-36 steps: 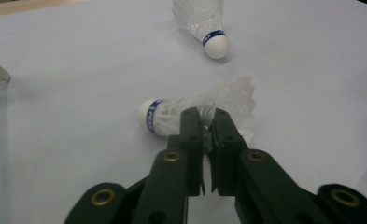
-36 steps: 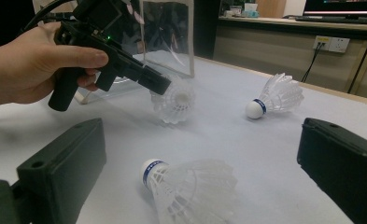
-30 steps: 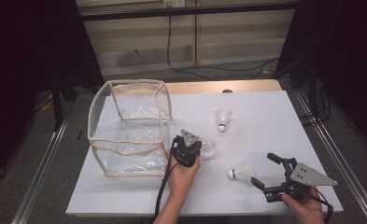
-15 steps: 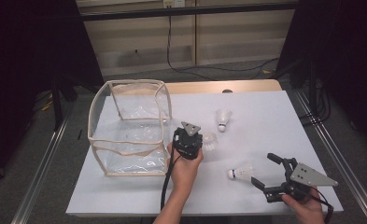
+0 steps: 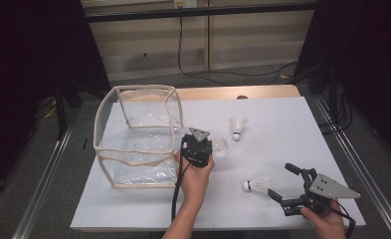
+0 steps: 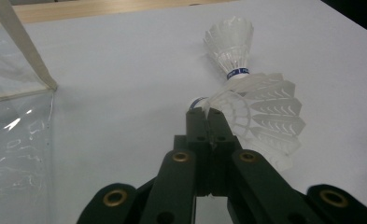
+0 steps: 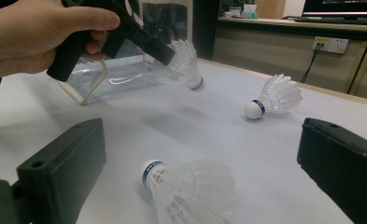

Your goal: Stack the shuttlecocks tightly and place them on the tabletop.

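Your left gripper (image 5: 206,145) has its two black jaws pressed together on the feather skirt of a white feather shuttlecock with a blue band (image 6: 258,114), and you hold it lifted above the white table (image 5: 292,129), just to the right of the clear plastic box with beige fabric edges (image 5: 138,134). In the right gripper view the long axis of this held shuttlecock (image 7: 187,58) is tilted, with the cork end pointing down and away from the box and the feathers up at the jaws. A second white shuttlecock (image 5: 238,127) lies on the table a little farther from the box, on its side (its cork end points toward you). Your right gripper (image 5: 286,181) stands wide apart and grips nothing. A third white shuttlecock (image 5: 256,183) lies on its side just in front of it, well apart from the box, with the cork pointing toward the box.
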